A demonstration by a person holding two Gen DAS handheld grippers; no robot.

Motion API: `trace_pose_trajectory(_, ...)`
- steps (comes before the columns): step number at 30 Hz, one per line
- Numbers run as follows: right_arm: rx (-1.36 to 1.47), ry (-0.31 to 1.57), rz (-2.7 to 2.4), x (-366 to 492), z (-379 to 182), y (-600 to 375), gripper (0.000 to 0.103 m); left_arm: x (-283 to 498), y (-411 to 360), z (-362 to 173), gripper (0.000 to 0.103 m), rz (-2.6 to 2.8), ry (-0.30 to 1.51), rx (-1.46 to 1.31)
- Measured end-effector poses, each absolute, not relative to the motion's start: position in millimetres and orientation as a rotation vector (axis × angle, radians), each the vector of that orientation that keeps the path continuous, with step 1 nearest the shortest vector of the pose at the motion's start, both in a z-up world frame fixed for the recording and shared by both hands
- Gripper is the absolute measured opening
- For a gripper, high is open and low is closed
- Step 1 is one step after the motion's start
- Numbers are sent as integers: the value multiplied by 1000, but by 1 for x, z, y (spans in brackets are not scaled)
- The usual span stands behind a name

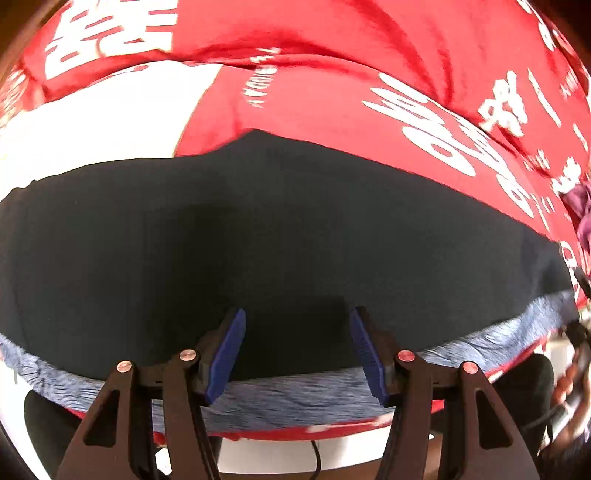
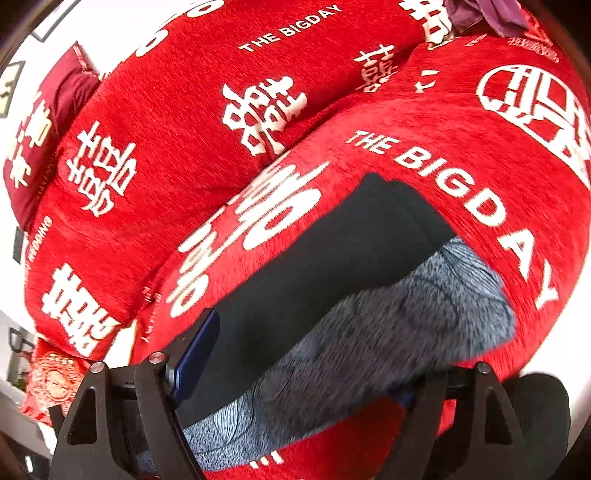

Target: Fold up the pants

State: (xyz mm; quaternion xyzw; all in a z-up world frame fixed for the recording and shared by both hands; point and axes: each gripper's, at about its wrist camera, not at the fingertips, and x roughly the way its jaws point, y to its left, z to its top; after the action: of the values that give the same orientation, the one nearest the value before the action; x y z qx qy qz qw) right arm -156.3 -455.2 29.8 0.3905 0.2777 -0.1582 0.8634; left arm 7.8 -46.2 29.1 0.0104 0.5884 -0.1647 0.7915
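Note:
Black pants with a blue-grey patterned waistband lie flat on a red blanket with white lettering. My left gripper is open just above the waistband edge, its blue pads apart and empty. In the right wrist view the pants lie folded lengthwise, and the waistband bunches up between the fingers of my right gripper. The left blue pad shows; the right pad is hidden under the cloth. The jaws stand wide.
The red blanket covers a bed and humps up behind the pants. A purple cloth lies at the far edge; it also shows in the left wrist view. A white wall and floor lie beyond.

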Motion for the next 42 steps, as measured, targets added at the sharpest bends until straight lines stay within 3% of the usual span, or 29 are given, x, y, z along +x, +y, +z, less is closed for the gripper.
trace_pose_trajectory(6,992,534,-384,-163,14,-508,82,-1,-76,30,60,-413,1266,64)
trace_pose_trajectory(7,999,534,-374,-163,13,-513,74,-2,-80,31,60,-424,1265,63)
trace_pose_trajectory(8,966,570,-333,-157,16,-517,30,-2,-84,30,60,-434,1269,58)
trace_pose_trajectory(9,927,594,-310,-152,19,-517,8,-2,-87,29,60,-435,1272,54)
trace_pose_trajectory(10,874,637,-304,-146,26,-516,7,-2,-91,29,60,-437,1272,51)
trace_pose_trajectory(17,465,494,-187,-142,105,-480,6,-1,-102,27,61,-414,1266,66)
trace_pose_trajectory(20,598,696,-278,-119,46,-518,7,-3,-106,26,74,-423,1263,83)
trace_pose_trajectory(25,595,733,-307,-117,16,-523,7,-9,-116,24,74,-404,1246,159)
trace_pose_trajectory(27,620,732,-324,-120,17,-528,20,-7,-116,24,74,-399,1254,145)
trace_pose_trajectory(28,663,736,-332,-125,18,-536,34,-7,-116,25,74,-396,1257,138)
trace_pose_trajectory(32,807,686,-381,-167,19,-564,54,-7,-116,28,74,-395,1270,112)
trace_pose_trajectory(42,971,790,-255,-204,-23,-555,57,-21,-181,49,74,-544,1223,204)
